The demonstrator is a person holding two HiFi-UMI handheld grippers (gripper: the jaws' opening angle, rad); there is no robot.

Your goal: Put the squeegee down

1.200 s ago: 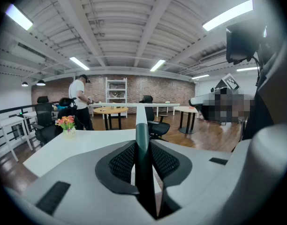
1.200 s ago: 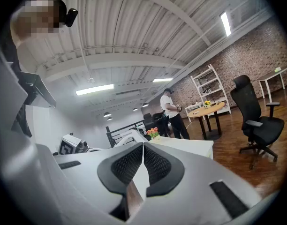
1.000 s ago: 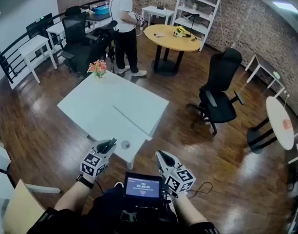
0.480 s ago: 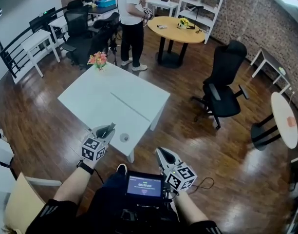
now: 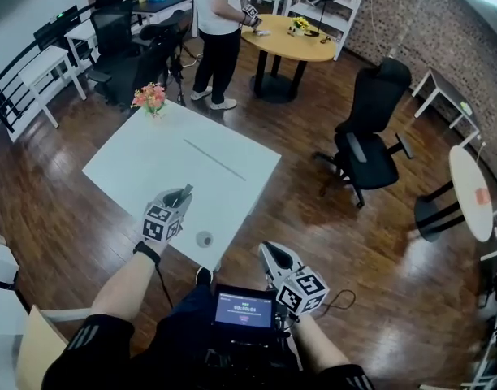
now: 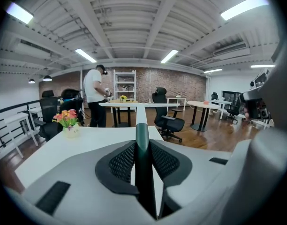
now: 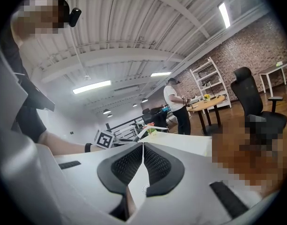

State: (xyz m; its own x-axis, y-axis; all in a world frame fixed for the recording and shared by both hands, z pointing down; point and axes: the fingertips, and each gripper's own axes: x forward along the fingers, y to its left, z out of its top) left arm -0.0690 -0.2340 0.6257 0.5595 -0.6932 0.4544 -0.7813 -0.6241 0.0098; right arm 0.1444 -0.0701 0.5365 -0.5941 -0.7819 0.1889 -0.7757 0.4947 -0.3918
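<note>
- Two grippers are showing in the head view. The left gripper (image 5: 182, 193) is hanging over the near edge of the white table (image 5: 135, 169) and carrying the squeegee (image 5: 214, 160). The thin blade is lying as a slanted line over the table's middle; whether it is touching the top, I cannot tell. The right gripper (image 5: 269, 252) is waiting off the table's near corner, above the floor, probably staying clear of the job. A small round thing (image 5: 204, 239) is sitting by the table's near edge, and a pot of flowers (image 5: 149, 97) is standing at its far corner.
- Switching to the left gripper view, the left gripper (image 6: 142, 144) is clamping its jaws tight on the squeegee (image 6: 142, 131) by the dark green handle. The pale shaft is running out over the table (image 6: 101, 137) to a crossbar at the far end. Gripping it by the handle is letting the blade lead out over open tabletop, likely so the tool can be laid flat there; it is not yet set down.
- Over in the right gripper view, the right gripper (image 7: 143, 146) is pressing its pads together on nothing. It is looking across the table (image 7: 190, 142), where the squeegee (image 7: 152, 128) is showing as a white T above the top.
</note>
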